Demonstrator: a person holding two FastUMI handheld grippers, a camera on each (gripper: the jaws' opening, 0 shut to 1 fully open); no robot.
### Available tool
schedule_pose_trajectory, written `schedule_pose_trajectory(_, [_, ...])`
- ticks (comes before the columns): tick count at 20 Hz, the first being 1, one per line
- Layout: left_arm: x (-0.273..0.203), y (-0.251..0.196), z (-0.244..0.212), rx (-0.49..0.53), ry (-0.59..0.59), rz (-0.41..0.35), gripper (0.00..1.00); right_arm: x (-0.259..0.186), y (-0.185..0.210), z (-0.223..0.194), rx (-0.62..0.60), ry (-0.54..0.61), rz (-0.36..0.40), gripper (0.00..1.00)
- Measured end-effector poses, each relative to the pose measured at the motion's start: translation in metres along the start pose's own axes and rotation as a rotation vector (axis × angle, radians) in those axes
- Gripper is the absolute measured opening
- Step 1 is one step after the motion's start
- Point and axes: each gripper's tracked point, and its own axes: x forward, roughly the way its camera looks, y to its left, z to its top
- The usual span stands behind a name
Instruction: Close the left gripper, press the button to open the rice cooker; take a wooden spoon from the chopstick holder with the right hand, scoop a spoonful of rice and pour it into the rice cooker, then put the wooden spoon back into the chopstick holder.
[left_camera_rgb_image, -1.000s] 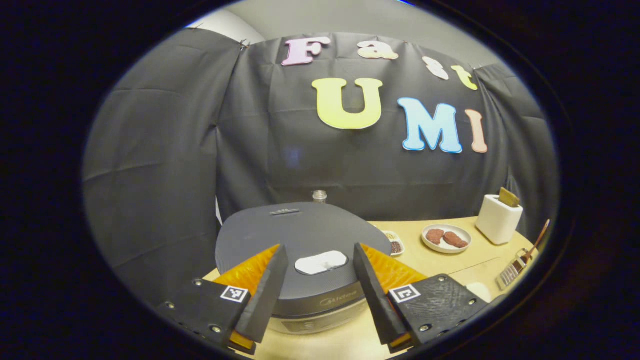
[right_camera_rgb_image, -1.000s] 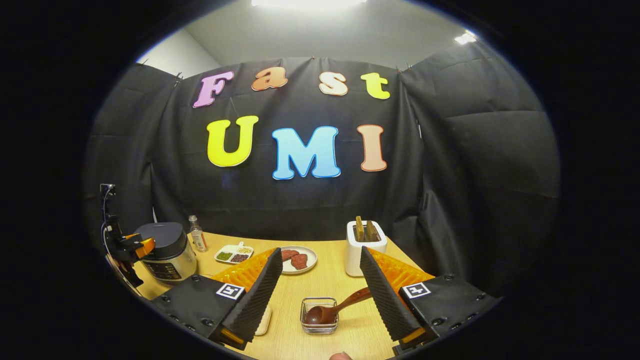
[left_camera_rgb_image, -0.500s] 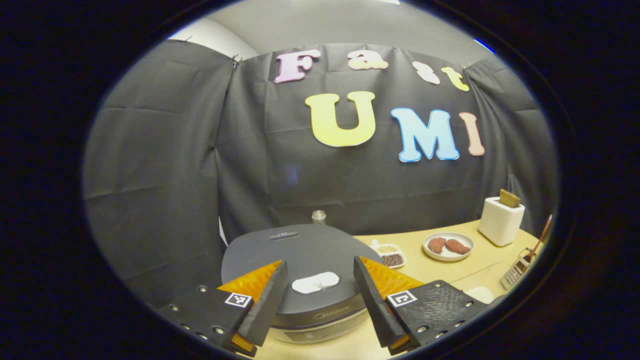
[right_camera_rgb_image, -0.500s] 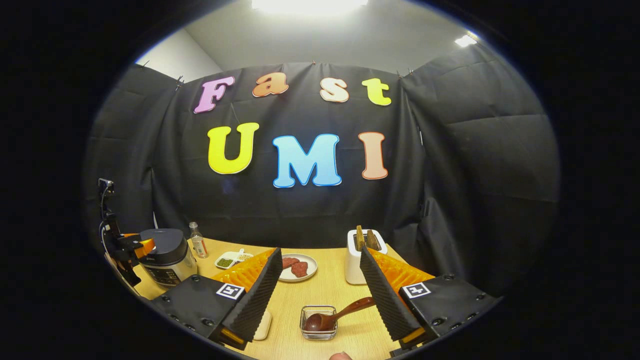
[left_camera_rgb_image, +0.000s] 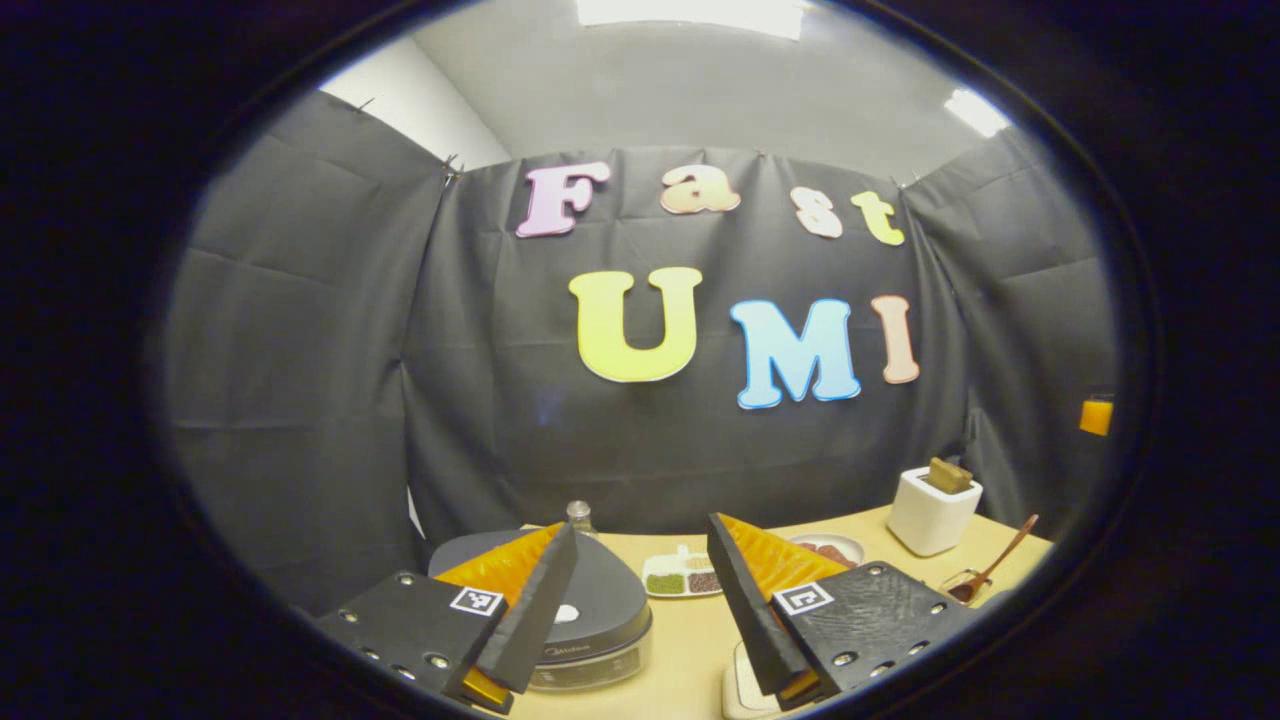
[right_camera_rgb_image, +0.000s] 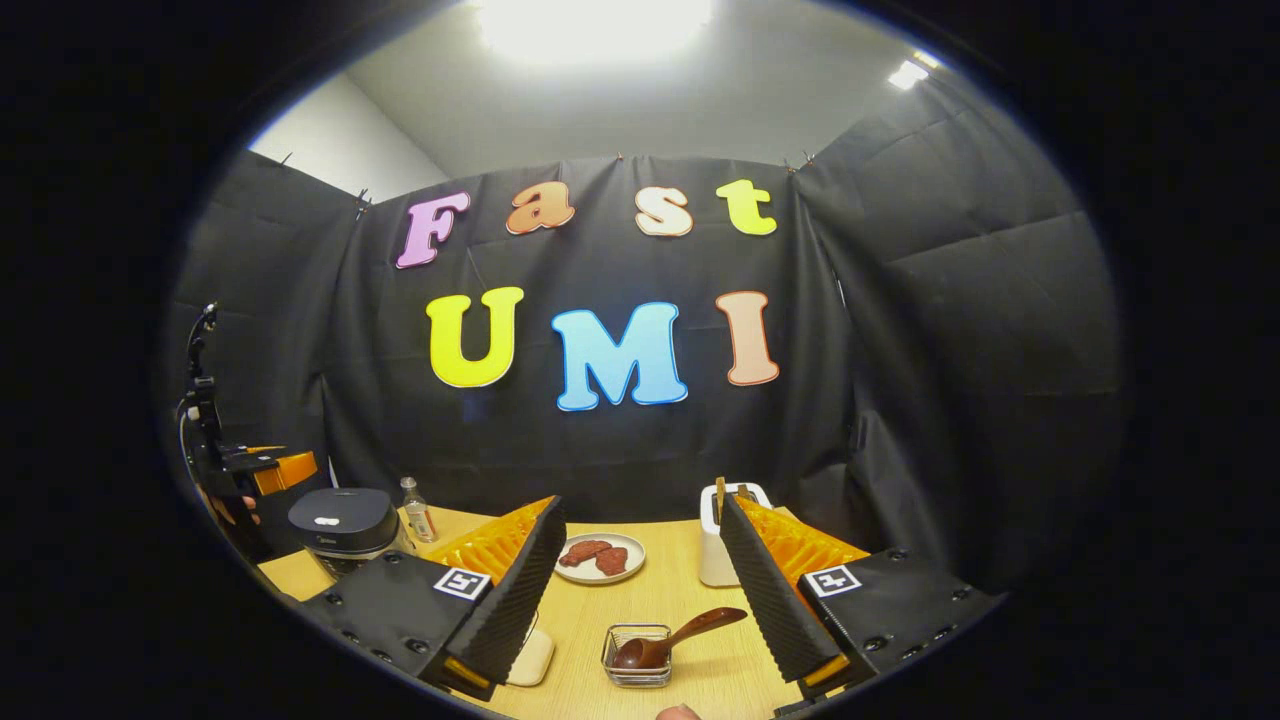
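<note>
The left claw is hovering with its fingers spread wide and nothing between them, above the front of the rice cooker, whose lid is lying shut on the worktop. The right claw is likewise gaping and gripping nothing, hanging over the worktop near the wooden spoon. The spoon is resting bowl-down in a small wire holder, its handle leaning toward the right finger. A plate is sitting farther back.
</note>
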Motion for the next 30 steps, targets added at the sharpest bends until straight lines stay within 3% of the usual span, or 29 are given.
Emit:
schedule_pose_trajectory(4, [-0.048,-0.016,0.022,0.003,-0.019,0.034,0.82,-0.017,0.001,0.011,0.001,-0.03,0.052,0.98])
schedule_pose_trajectory(9, [-0.104,-0.039,0.032,-0.018,-0.04,0.019,0.82,-0.041,0.012,0.024,0.011,-0.072,0.079,0.98])
schedule_pose_trajectory(15, [-0.145,-0.022,0.04,-0.021,-0.05,0.016,0.82,-0.066,0.041,0.021,0.037,-0.065,0.085,0.98])
schedule_pose_trajectory(20, [-0.164,-0.008,0.048,0.031,-0.067,-0.003,0.82,-0.086,0.057,0.019,0.028,-0.07,0.058,0.98])
schedule_pose_trajectory(30, [-0.178,0.008,0.063,0.025,-0.089,-0.021,0.82,-0.1,0.07,0.031,0.005,-0.097,0.035,0.98])
